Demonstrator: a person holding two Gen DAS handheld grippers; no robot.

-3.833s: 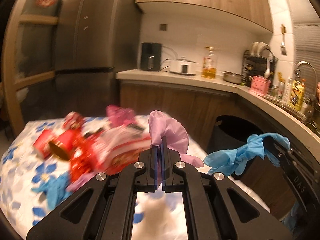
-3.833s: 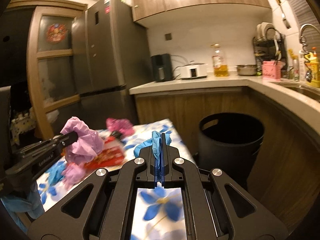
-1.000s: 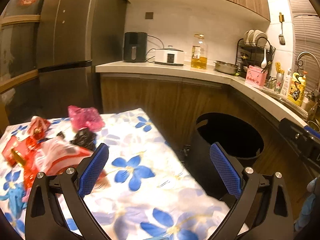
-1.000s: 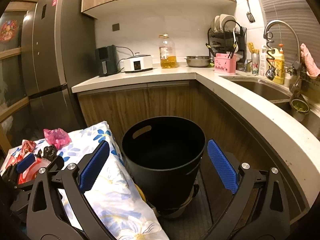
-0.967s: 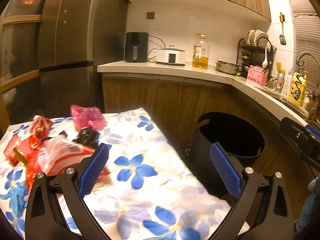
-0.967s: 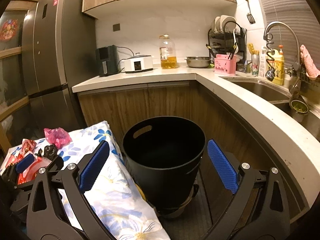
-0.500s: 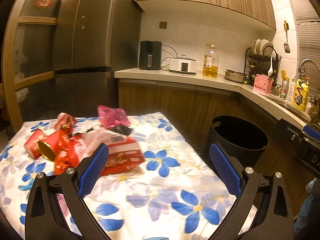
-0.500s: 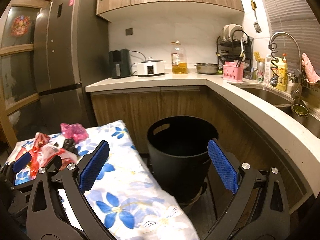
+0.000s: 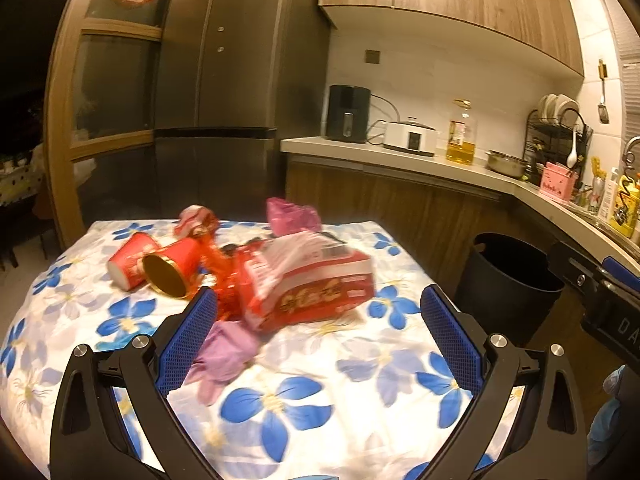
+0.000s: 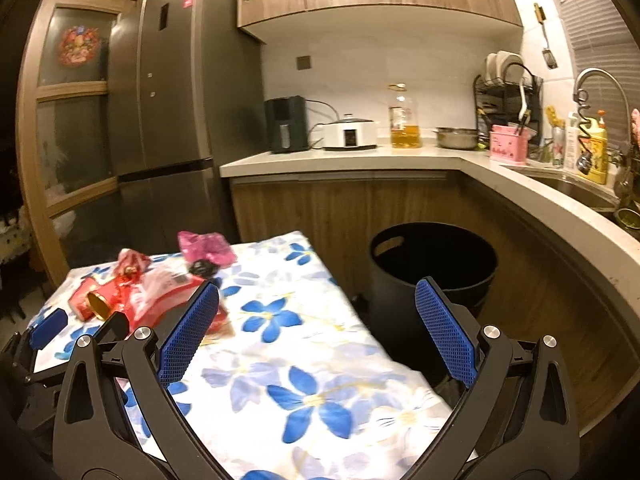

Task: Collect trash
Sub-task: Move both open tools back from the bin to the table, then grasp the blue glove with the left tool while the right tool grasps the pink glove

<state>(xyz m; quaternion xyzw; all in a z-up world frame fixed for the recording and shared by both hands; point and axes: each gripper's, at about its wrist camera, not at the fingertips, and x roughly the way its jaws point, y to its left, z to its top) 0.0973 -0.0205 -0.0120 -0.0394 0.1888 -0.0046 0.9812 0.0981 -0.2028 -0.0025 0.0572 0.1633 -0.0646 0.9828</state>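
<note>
Status: both grippers released and carrying nothing. The left gripper (image 9: pixel 320 336) faces the litter pile on the floral-clothed bench (image 9: pixel 360 400); the right gripper (image 10: pixel 316 332) is directed between bench edge and black bin (image 10: pixel 432 264). Remaining on the bench: red snack bag (image 9: pixel 308 284), two red cups (image 9: pixel 152 264), lilac glove (image 9: pixel 224 354) just beside the left finger, pink bag (image 9: pixel 292 214). Bin contents cannot be seen. Judgement: most of the collection is outstanding

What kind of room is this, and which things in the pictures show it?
It is most likely a home kitchen. A tall refrigerator stands beside a worktop that runs to a sink with a faucet, and a dish rack holds plates. A black bin stands beside a flowered tablecloth.
</note>
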